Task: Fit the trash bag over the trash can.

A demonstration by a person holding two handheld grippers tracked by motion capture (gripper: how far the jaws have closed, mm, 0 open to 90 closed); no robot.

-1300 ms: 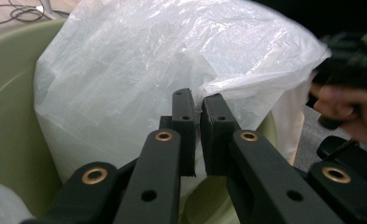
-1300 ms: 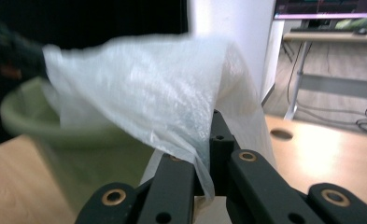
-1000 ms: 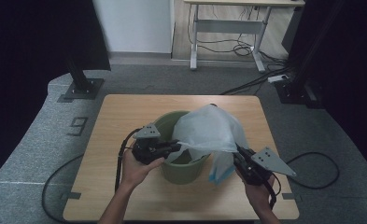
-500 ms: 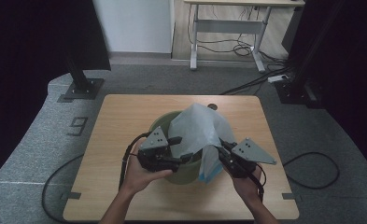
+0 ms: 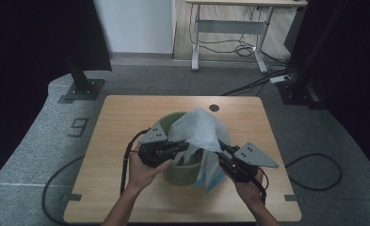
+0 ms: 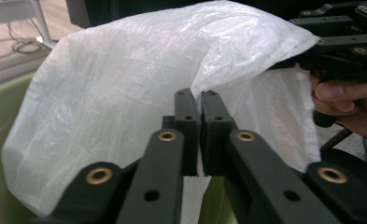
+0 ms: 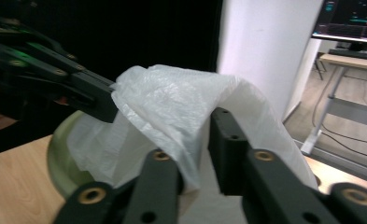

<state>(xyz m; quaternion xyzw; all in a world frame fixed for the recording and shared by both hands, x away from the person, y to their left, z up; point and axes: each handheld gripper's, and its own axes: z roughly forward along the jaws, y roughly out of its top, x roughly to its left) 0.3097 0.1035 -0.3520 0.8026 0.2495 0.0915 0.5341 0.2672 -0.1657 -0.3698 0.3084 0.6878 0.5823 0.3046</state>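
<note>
Presently, item: white plastic bag, draping over the rim of the green bin at mid-table. Compared with a second ago, both grippers are sitting closer to the bin and the bag is bunching narrower. Left gripper: jaws, having just been closing, are clenching a fold of the bag. Right gripper: jaws, having just been opening, are standing apart, bag film lying between them.

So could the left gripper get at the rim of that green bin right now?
Probably not straight away: the left gripper is shut on the white bag, which drapes over the green bin rim beside it.
</note>
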